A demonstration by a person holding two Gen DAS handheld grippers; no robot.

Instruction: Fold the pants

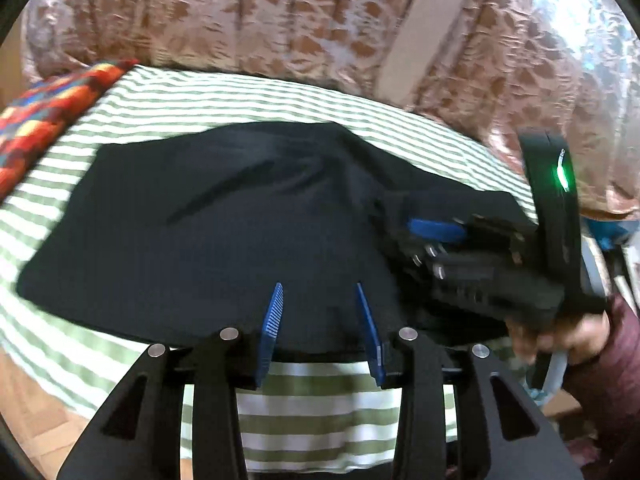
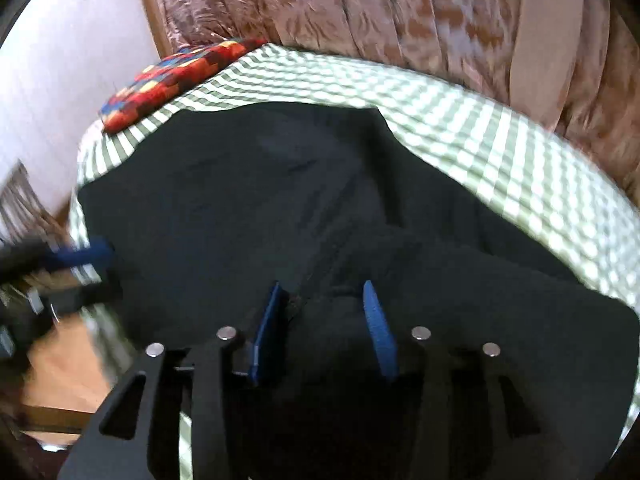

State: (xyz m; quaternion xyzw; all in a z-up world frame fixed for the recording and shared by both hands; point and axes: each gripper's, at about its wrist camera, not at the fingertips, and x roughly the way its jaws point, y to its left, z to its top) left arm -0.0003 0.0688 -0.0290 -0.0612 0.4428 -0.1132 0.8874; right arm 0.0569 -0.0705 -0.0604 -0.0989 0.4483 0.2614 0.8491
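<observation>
Here, dark pants (image 1: 224, 220) on striped cloth (image 1: 304, 412), seemingly folded.

left wrist view: sitting just behind the left tool (image 1: 318, 320), looking steeply down and forward, close over the near edge of the dark pants (image 1: 224, 232).
right wrist view: riding behind the right tool (image 2: 324, 320), also tilting down, very near the cloth.
facing: both looking toward the patterned curtain (image 1: 240, 20).
shared: both taking in the pants, the striped cover (image 1: 280, 92), the patchwork cushion (image 2: 180, 76) and each other's tool.
</observation>
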